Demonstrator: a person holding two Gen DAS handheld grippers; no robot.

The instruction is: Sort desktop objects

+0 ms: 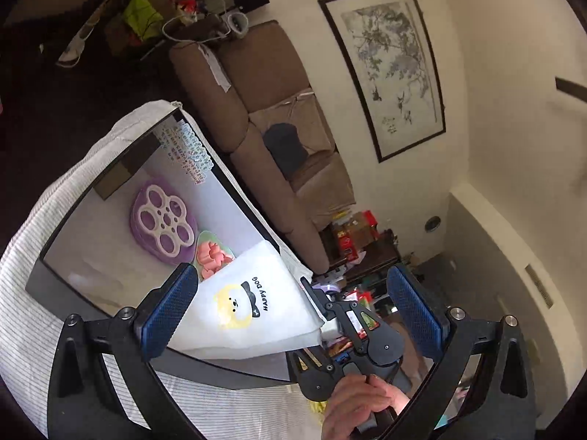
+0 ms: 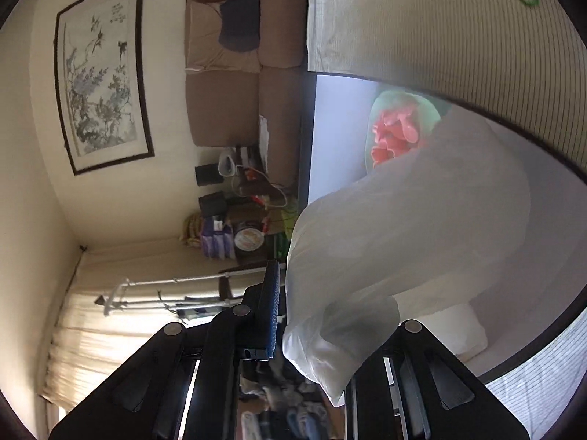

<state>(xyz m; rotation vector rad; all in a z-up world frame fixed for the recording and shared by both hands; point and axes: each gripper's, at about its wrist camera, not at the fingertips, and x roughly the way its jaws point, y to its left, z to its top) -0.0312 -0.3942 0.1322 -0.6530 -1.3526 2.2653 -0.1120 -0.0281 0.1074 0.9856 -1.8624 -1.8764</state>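
Note:
A white bag (image 1: 256, 304) printed with a yellow dog and "HAPPY DOG" hangs over the white desk mat (image 1: 95, 256). My right gripper (image 1: 323, 311) is shut on the bag's right edge, and a hand holds its grip. In the right wrist view the translucent bag (image 2: 403, 238) drapes over my right gripper (image 2: 290, 311) and hides one finger. My left gripper (image 1: 290, 273) is open wide, its blue pads (image 1: 168, 315) on either side of the bag and not pressing it. On the mat lie a purple flower-shaped tray (image 1: 161, 220) and a green dish of pink pieces (image 1: 212, 256), the green dish (image 2: 403, 124) also in the right wrist view.
The mat lies on a striped cloth (image 1: 44, 330). A sheet of small stickers (image 1: 187, 150) sits at the mat's far end. Behind are a brown sofa (image 1: 256, 84), a framed painting (image 1: 389, 69) and cluttered floor items (image 1: 352, 238).

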